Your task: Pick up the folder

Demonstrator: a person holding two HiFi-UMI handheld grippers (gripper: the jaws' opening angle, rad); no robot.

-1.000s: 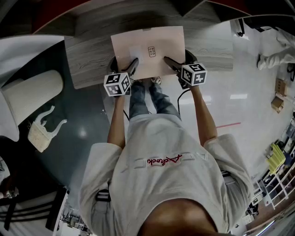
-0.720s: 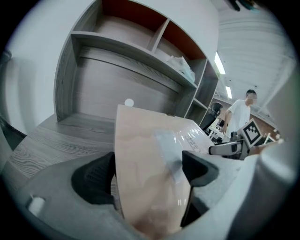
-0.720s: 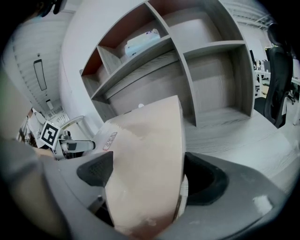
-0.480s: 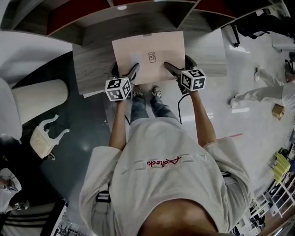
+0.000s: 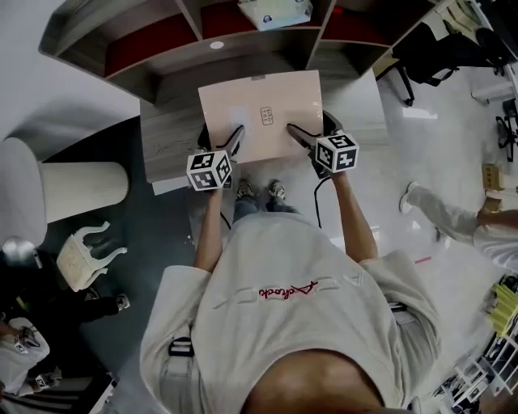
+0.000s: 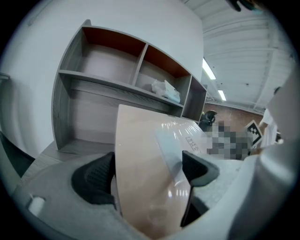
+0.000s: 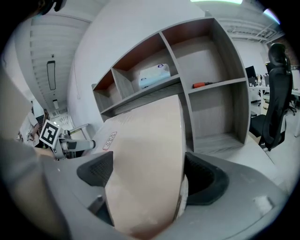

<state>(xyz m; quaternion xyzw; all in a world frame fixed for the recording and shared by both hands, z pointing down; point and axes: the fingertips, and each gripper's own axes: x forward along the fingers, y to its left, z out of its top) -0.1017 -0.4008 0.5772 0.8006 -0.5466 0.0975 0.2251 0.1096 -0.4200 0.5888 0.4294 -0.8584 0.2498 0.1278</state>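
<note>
The folder (image 5: 259, 113) is a pale pink flat sheet with a small printed label, held level over the grey wooden desk (image 5: 166, 145). My left gripper (image 5: 235, 134) is shut on its near left edge, and my right gripper (image 5: 293, 129) is shut on its near right edge. In the left gripper view the folder (image 6: 150, 154) fills the gap between the black pads of the left gripper (image 6: 147, 173), its film cover glinting. In the right gripper view the folder (image 7: 145, 150) stands edge-on between the pads of the right gripper (image 7: 150, 176).
Behind the desk stands a grey shelf unit (image 5: 186, 32) with red-backed compartments, a white packet (image 5: 275, 11) on one shelf and an orange tool (image 7: 204, 85) on another. A black office chair (image 7: 276, 93) is at the right. A person (image 5: 461, 218) walks at the right; a white stool (image 5: 81, 255) stands at the left.
Both grippers stay shut on the folder. The shelf unit has come into view at the top and the desk has slid lower in the picture. The person at the right has walked on.
</note>
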